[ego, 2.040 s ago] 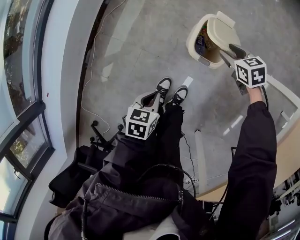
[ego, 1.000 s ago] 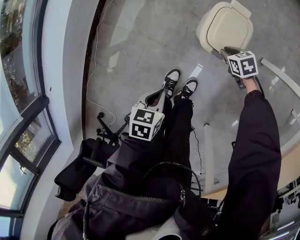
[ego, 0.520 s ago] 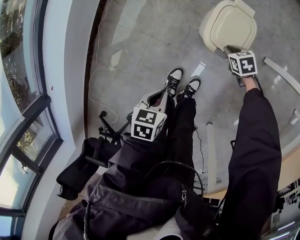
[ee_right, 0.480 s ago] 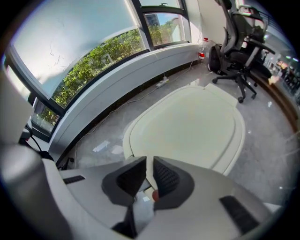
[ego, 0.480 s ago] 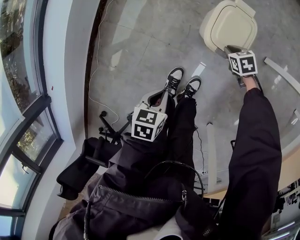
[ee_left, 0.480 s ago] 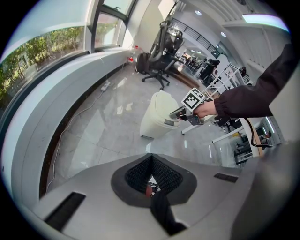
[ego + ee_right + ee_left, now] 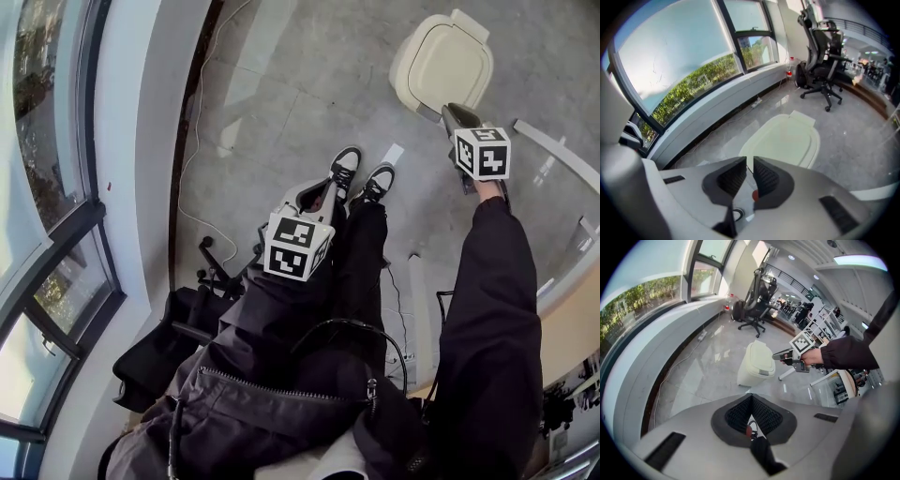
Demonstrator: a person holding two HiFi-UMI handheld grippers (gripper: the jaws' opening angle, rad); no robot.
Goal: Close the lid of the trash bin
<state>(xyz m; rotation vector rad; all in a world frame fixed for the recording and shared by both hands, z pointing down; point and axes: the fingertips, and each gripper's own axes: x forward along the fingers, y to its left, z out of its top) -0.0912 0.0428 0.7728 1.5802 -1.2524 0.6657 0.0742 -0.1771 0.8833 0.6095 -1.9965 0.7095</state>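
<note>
The cream trash bin (image 7: pixel 439 64) stands on the grey floor with its lid down flat; it also shows in the left gripper view (image 7: pixel 757 363) and fills the middle of the right gripper view (image 7: pixel 787 140). My right gripper (image 7: pixel 448 114) hovers just above the bin's near edge, clear of the lid, its jaws (image 7: pixel 746 164) a narrow slit apart with nothing between them. The left gripper view shows it beside the bin too (image 7: pixel 776 356). My left gripper (image 7: pixel 317 191) hangs over the person's legs, far from the bin, its pads meeting at the tip (image 7: pixel 751 397), empty.
The person's shoes (image 7: pixel 349 169) stand just short of the bin. A curved window wall and a floor cable (image 7: pixel 192 141) run along the left. A black office chair (image 7: pixel 822 70) stands beyond the bin. A glass-topped desk (image 7: pixel 562 169) lies to the right.
Two seconds ago the lid stood open with the right gripper at it; it then came down shut. Since half a second ago the right gripper has lifted off the bin.
</note>
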